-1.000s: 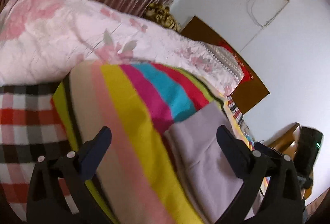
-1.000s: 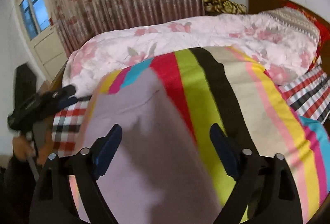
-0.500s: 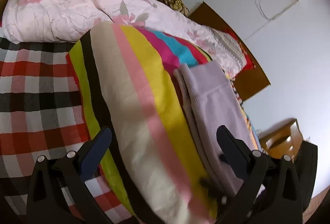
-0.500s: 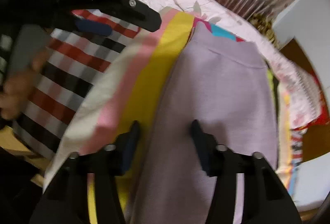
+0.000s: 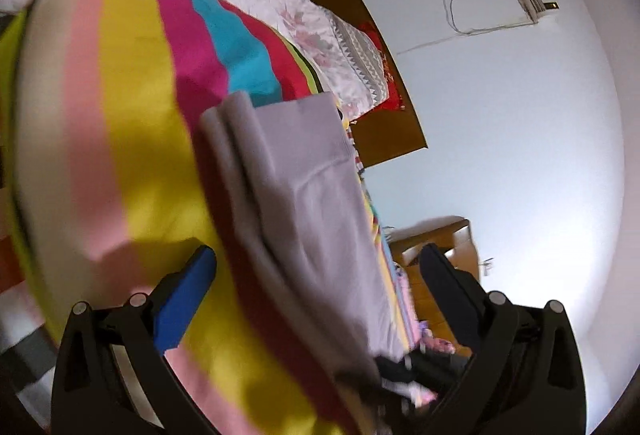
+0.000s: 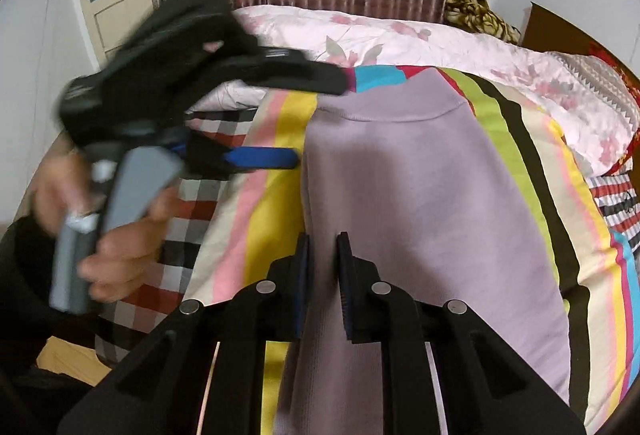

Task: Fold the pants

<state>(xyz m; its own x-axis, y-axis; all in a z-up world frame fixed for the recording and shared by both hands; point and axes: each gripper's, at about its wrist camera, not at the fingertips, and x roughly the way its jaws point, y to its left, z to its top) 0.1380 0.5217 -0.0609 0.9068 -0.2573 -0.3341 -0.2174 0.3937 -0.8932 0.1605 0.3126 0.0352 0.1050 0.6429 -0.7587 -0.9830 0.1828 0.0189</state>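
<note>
Pants [image 6: 420, 195] lie folded on the striped blanket [image 6: 272, 203]; our right hand-held gripper [image 6: 322, 275] pinches their near-left edge for folding, left hand-held gripper [image 5: 316, 271] wide open, empty.

Lilac pants [image 6: 420, 195] (perhaps greyer) on rainbow-striped blanket [image 6: 532, 171]; checked sheet [image 6: 192, 219].

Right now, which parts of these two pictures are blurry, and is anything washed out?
Right wrist view: the left gripper and the hand holding it are smeared by motion; the lilac pants and the right gripper look sharp. Left wrist view: the pants' near end and the striped blanket smear, and the white wall glares.
</note>
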